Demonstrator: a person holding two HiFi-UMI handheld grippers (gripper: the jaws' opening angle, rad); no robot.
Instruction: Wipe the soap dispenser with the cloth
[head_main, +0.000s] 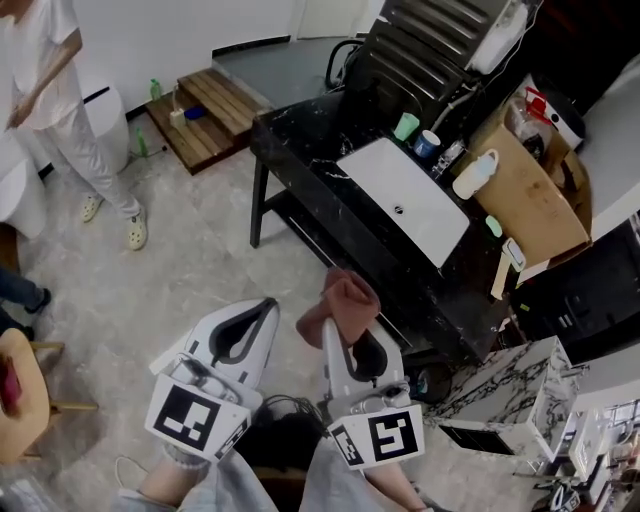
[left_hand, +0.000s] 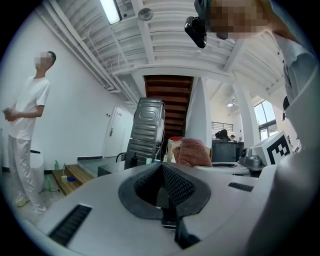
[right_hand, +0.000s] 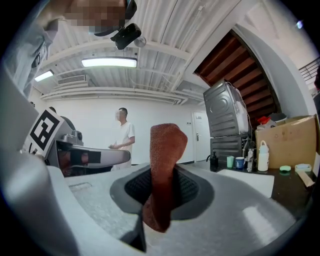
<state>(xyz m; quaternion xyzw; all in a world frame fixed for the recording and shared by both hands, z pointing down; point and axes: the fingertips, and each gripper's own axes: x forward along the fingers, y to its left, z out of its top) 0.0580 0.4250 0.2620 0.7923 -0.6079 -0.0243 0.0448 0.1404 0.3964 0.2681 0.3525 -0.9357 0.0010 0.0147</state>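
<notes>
Overhead, two low views; cloth (head_main: 342, 300) shared

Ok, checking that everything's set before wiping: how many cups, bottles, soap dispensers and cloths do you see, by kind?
cups: 2, a green cup and a blue cup
white bottle: 1
soap dispenser: 1
cloth: 1
total: 5

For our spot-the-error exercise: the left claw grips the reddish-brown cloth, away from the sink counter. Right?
No: the right claw grips the cloth, away from the sink counter; the right gripper view shows it. The left claw is shut, empty.
</notes>
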